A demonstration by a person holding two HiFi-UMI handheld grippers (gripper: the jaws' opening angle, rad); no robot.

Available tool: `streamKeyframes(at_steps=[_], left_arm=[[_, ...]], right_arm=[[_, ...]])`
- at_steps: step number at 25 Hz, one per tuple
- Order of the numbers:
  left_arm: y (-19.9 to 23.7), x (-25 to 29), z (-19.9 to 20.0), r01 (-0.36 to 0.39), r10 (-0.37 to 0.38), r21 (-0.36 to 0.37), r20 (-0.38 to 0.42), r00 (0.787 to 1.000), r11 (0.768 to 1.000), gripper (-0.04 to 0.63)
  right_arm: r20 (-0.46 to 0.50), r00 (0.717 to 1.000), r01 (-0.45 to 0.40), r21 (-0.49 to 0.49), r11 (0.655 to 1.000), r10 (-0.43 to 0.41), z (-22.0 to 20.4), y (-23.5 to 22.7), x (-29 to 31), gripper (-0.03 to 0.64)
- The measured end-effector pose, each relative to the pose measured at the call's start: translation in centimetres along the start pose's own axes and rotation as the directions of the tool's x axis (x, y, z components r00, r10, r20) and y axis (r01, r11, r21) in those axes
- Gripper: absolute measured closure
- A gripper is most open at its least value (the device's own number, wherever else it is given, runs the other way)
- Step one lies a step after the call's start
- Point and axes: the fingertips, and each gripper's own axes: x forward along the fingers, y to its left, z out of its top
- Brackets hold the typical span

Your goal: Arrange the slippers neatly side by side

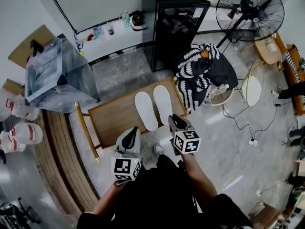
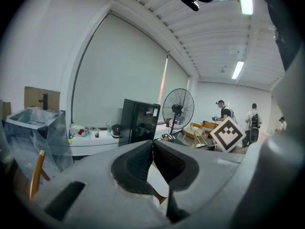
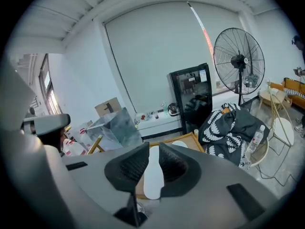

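The white slippers (image 1: 145,109) lie close side by side on the wooden table (image 1: 109,117), well apart from both grippers. They look light and bendy, probably foam, so a pinch on the rim near the heel should carry one without strain. The left gripper (image 1: 133,130) is clenched on nothing, while the right gripper (image 1: 173,119) stands slightly parted and empty. No strap shows, so which face is up is unclear, and the jaws block most of each slipper in the gripper views

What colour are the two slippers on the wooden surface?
The slippers are white, clearest in the head view.
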Motion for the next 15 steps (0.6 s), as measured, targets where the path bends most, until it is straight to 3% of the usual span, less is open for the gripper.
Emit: streamKeyframes(at_steps=[9, 15], left_arm=[[-1.2, -0.3, 0.9, -0.004, 0.004, -0.012, 0.019, 1.000, 1.000, 0.577], [-2.3, -1.3, 2.0, -0.011, 0.010, 0.019, 0.048, 0.999, 1.000, 0.577]], right_arm=[[0.132, 0.990, -0.031, -0.082, 0.996, 0.041, 3.7, 2.7, -6.1, 0.590], [0.208, 0.976, -0.036, -0.139, 0.990, 0.065, 5.0, 4.9, -9.9, 0.595]])
